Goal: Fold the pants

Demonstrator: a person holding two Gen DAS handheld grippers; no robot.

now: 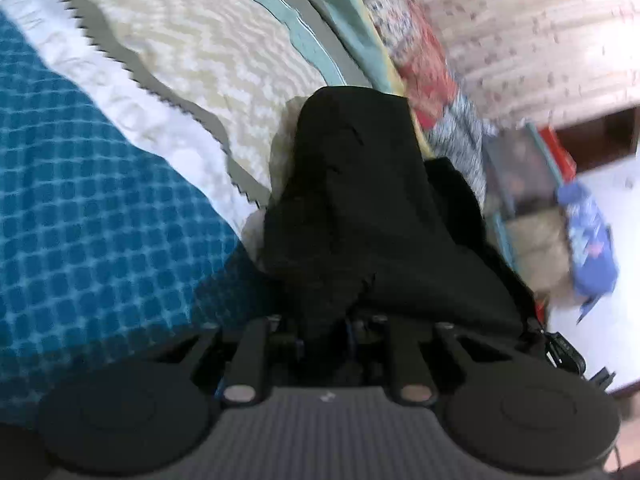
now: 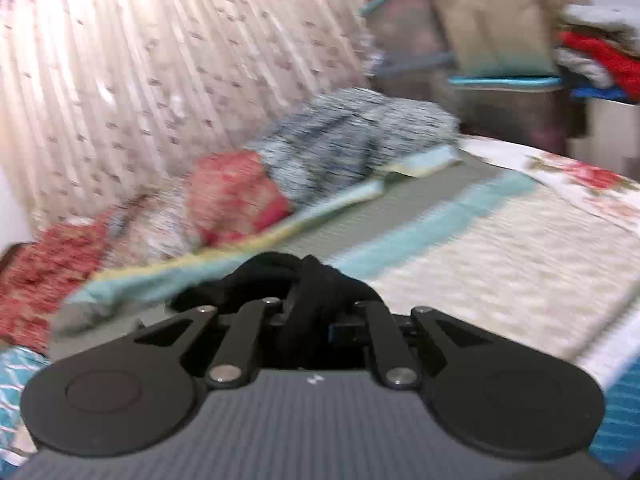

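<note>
Here, in the left wrist view, a clear storage bin [image 1: 520,168] with a teal rim is seen far ahead and to the right of the left tongs [image 1: 332,320], blurred, so its contents cannot be told. The left tongs are closed on the black pants [image 1: 360,208], whose cloth is bunched between the fingers and is draped forward and upward from them, hiding the fingertips. A pale lining of the pants [image 1: 284,152] shows at the left edge of the cloth. Below and to the left of the tongs a blue checked bedspread [image 1: 80,208] is spread, and ahead of it a cream blanket [image 1: 208,56] with a white zigzag border. A patterned curtain [image 1: 532,28] is seen to the upper right, and a blue bag [image 1: 588,244] on the pale floor at far right.

In the right wrist view, stacked bins [image 2: 500,76] with teal lids stand far ahead to the right, with folded red and grey cloth [image 2: 600,52] beside them. The right tongs [image 2: 308,312] are clamped on a twisted fold of the pants [image 2: 312,288], held right at the fingers. Ahead, a pile of clothes [image 2: 280,176] is heaped on the bed [image 2: 500,248] against the curtain [image 2: 140,60].
</note>
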